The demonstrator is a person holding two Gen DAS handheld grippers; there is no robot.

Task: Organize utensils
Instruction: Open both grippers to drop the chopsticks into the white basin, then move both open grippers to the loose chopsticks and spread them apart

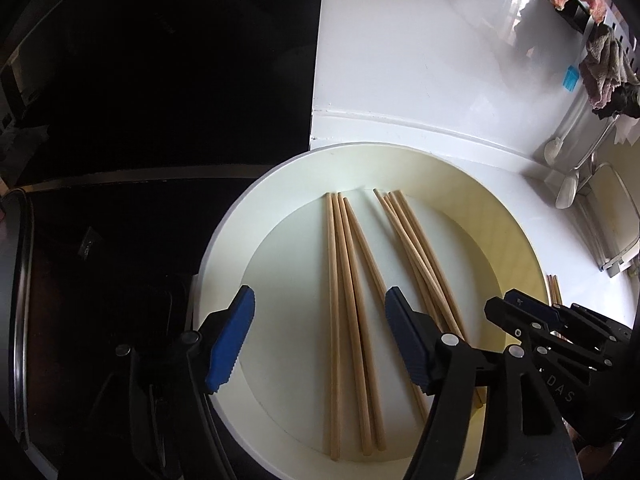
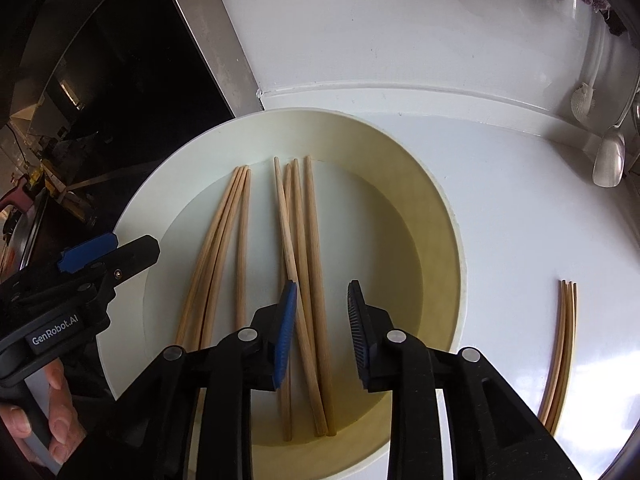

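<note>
A round cream plate [image 1: 224,248] [image 2: 436,216] sits on the white counter and holds two bunches of wooden chopsticks. In the left wrist view the left bunch [image 1: 340,248] lies below and between the blue pads of my left gripper [image 1: 320,294], whose jaws stand wide apart and touch nothing. The right bunch [image 1: 412,240] [image 2: 308,232] lies under my right gripper [image 2: 322,286]; its jaws are narrowly parted above the sticks and grip none. Each gripper also shows in the other's view, the right gripper [image 1: 520,304] and the left gripper [image 2: 108,252].
A third small bunch of chopsticks [image 2: 564,340] lies on the white counter [image 2: 500,220] right of the plate. A spoon [image 2: 608,160] and a brush [image 2: 582,100] hang at the far right. Cloths [image 1: 604,76] hang above. A dark appliance [image 1: 160,80] borders the plate on the left.
</note>
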